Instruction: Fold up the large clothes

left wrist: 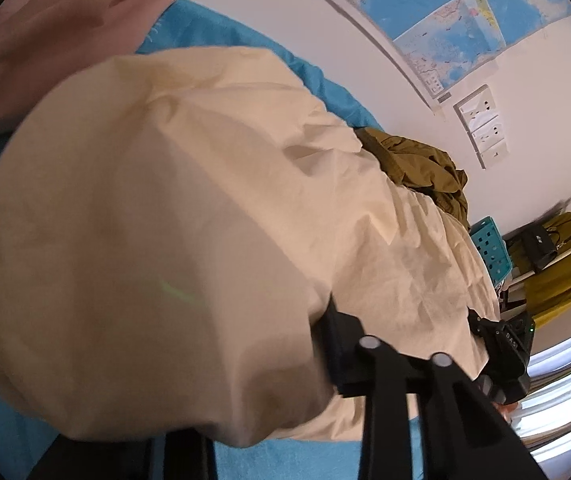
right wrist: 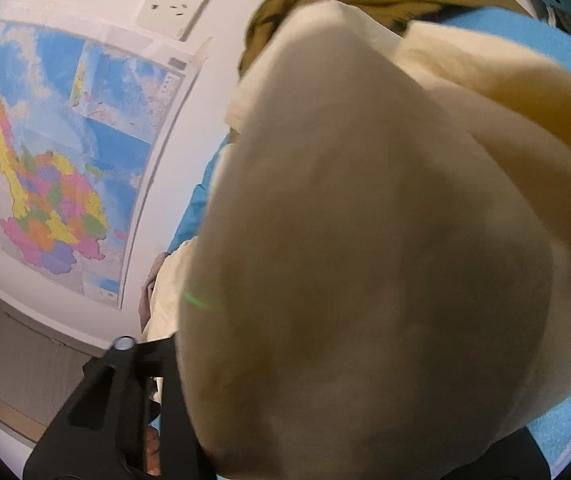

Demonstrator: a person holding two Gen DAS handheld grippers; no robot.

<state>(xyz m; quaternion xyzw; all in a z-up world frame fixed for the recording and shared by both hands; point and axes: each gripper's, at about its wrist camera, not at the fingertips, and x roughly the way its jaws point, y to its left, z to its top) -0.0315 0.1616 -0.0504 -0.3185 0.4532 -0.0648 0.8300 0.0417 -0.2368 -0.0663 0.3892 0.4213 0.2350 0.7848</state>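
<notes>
From the left wrist, the left gripper [left wrist: 333, 344] is closing its fingers on a bunched edge of the cream cloth [left wrist: 189, 184], which is lying across the blue bed [left wrist: 245, 44] beside an olive garment [left wrist: 425, 168]; the other gripper [left wrist: 505, 352] is showing at the cloth's far edge. From the right wrist, the right gripper [right wrist: 173, 380] is buried in that cloth [right wrist: 365, 240], apparently clamping it. Both hands should be lifting evenly, keeping the edge taut before folding.

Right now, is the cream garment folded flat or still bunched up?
Bunched, not folded flat. The cream garment billows over both cameras in loose, wrinkled folds, draped across the blue bedding.
</notes>
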